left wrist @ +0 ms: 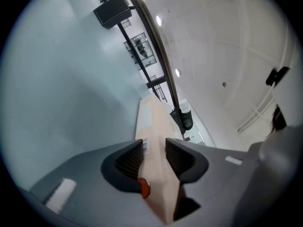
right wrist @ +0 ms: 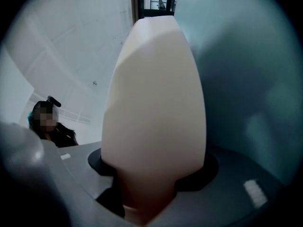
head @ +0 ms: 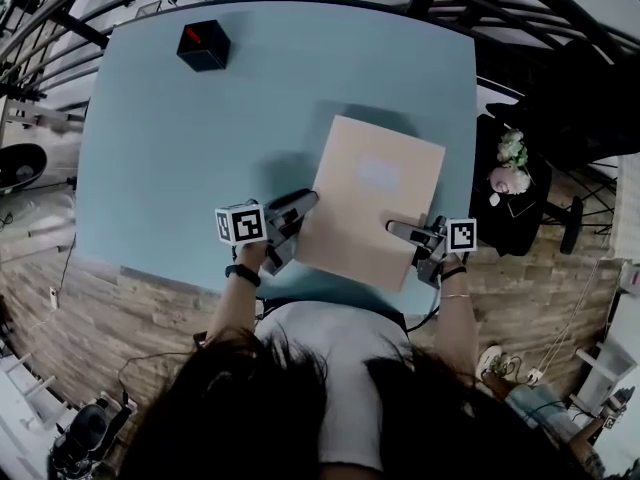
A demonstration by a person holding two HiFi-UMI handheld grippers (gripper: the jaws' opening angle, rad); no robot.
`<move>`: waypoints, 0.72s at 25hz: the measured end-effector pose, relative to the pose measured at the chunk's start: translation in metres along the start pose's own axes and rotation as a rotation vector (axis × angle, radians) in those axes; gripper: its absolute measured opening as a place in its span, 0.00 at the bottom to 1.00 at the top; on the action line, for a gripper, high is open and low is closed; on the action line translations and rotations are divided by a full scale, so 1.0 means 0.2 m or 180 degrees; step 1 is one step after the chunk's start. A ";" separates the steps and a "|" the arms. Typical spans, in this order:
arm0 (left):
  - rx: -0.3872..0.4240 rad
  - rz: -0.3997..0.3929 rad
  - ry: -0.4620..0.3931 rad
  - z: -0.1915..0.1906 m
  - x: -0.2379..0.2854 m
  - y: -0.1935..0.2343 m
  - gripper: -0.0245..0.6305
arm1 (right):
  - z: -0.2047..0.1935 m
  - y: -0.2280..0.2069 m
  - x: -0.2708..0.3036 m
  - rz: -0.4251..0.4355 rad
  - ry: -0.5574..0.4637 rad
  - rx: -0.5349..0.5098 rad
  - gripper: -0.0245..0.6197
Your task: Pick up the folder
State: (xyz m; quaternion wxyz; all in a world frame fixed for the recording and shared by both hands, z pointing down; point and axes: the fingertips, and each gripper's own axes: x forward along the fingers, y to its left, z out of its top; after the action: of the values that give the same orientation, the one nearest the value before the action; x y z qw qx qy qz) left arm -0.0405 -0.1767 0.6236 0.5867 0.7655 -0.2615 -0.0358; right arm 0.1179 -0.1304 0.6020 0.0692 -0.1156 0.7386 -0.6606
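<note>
The folder (head: 370, 203) is tan and flat, with a pale label on its front. It is by the near edge of the table (head: 180, 158), closer to the near right corner. It throws a shadow on the table behind it, so I think it is up off the top, at least on my side. I cannot tell if its far edge touches the table.

My left claw (head: 300, 208) is closed on the folder's left edge. The two ribbed pads (left wrist: 129, 159) press on it from both sides. My right claw (head: 400, 230) has the folder's near right edge between its jaws. They stand wide, but the folder puffs out there and fills the gap, so I think they squeeze it too.

I think the folder is light and thin. It bends easily, and it is bowed near my right claw. Smooth paper like this could slip, so holding two edges at once is best. Pulling the claws apart might crease it.

A black box (head: 203, 46) sits far away near the far left corner.
</note>
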 end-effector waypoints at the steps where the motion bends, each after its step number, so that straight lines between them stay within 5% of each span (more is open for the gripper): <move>1: 0.0019 -0.0005 -0.0020 0.01 0.00 -0.01 0.33 | 0.01 0.01 0.00 -0.0001 0.0004 -0.0061 0.52; 8: 0.0432 0.0122 -0.0126 0.10 -0.03 -0.09 0.33 | 0.08 0.14 0.01 -0.0122 -0.0054 -0.0534 0.51; 18: 0.1116 0.0211 -0.0582 0.28 -0.14 -0.39 0.33 | 0.19 0.49 -0.01 -0.0429 -0.0320 -0.1640 0.50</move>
State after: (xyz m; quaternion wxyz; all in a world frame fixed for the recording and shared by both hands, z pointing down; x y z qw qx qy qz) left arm -0.0573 -0.2002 0.5267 0.4191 0.8405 -0.3410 -0.0397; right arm 0.1215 -0.1560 0.4999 0.0300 -0.2109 0.8686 -0.4474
